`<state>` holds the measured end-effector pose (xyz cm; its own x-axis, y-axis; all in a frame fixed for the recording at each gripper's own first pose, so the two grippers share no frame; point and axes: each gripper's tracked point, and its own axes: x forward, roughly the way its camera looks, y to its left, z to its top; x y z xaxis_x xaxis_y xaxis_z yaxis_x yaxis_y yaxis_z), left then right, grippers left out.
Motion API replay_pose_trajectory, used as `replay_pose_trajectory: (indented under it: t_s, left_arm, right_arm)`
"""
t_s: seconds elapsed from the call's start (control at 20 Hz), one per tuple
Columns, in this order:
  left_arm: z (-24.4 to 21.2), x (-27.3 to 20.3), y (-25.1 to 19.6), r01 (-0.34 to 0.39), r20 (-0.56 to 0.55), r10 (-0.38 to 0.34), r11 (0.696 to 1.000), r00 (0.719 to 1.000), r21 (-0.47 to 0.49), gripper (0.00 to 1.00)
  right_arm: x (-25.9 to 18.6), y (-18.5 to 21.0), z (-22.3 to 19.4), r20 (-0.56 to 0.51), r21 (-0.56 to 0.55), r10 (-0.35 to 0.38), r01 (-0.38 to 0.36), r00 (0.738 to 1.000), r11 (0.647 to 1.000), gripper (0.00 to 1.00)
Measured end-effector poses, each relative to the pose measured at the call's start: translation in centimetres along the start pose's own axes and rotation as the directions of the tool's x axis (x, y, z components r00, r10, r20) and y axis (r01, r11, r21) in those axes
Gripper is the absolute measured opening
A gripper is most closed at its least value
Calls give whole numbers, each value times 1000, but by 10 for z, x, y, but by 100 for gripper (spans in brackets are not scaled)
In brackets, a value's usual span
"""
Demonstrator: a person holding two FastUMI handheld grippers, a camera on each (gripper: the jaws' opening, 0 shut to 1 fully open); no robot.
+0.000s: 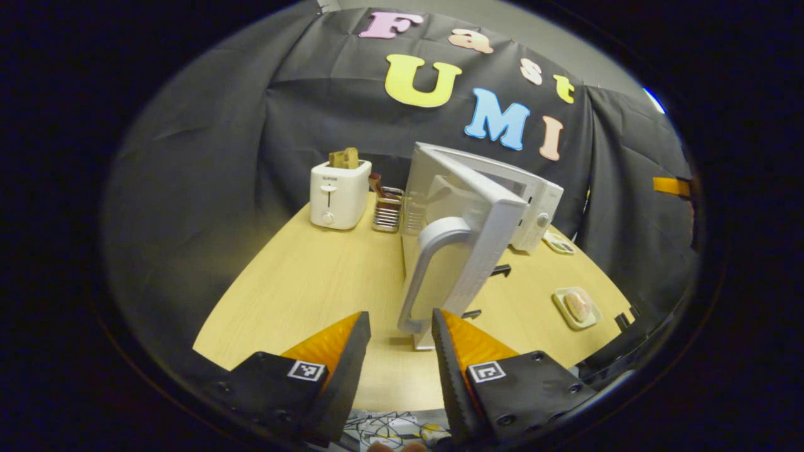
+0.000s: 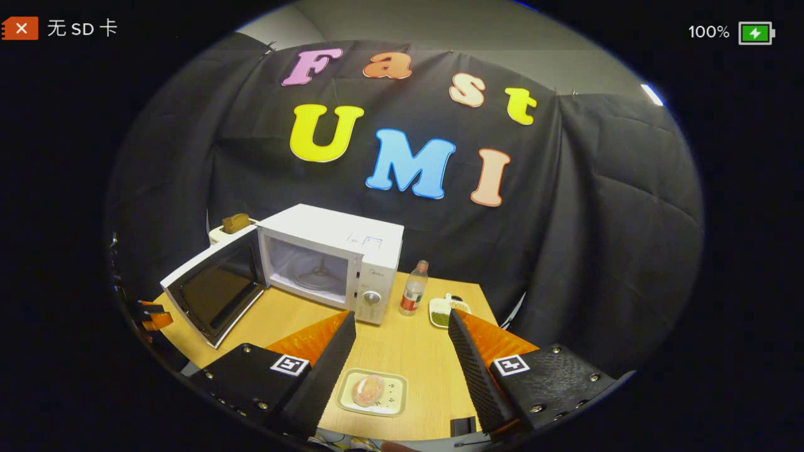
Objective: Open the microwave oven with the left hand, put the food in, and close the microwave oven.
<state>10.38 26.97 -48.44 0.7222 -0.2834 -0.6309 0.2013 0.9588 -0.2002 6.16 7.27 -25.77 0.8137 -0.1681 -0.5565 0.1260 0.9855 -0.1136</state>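
Right gripper view held the relation that mattered: the pale rectangular tray [image 2: 372,393] carrying a round pinkish piece of food [image 2: 368,390] lay on the light wooden table [image 2: 419,351] directly ahead of the right gripper [image 2: 402,358], framed between its two fingers, which stood spread wide with nothing between them. The tray's long axis ran across the line of the fingers, so a grasp would likely have to take it by an edge. Beyond the tray, up and to the left, stood the white boxy microwave oven [image 2: 333,260], its cavity exposed and its door [image 2: 213,295] swung out to the left. The right gripper was plainly the nearer tool to the food.

Left gripper view showed the left gripper [image 1: 400,342], also spread and holding nothing, just short of the door's curved grey handle [image 1: 427,270]; whether a fingertip touched the handle could not be told. The tray sat well off to its right.

A clear bottle with a red label [image 2: 414,288] and a small dish of something green [image 2: 441,313] stood right of the oven, near the route to the cavity though probably not in it. A white toaster with bread [image 1: 339,191] and a wire rack [image 1: 387,209] stood further back.
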Motion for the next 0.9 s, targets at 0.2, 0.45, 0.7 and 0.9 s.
replay_pose_trajectory:
  t_s: [0.2, 0.45, 0.7, 0.9]
  left_arm:
    - [26, -52, -9, -129, 48, 129, 992, 991, 12, 79]
    - [45, -79, -56, -228, 46, 228, 974, 973, -14, 80]
    - [49, -93, -113, -309, -8, 309, 949, 951, -68, 83]
    - [49, -117, -145, -373, -36, 372, 927, 928, -47, 85]
  right_arm:
    - [35, 15, -58, -134, 62, 77, -69, 988, 996, 91]
    - [82, 43, -145, -298, 80, 184, -168, 937, 983, 91]
    - [110, 58, -220, -427, 91, 238, -221, 872, 971, 92]
    - [135, 64, -259, -480, 120, 259, -229, 838, 966, 92]
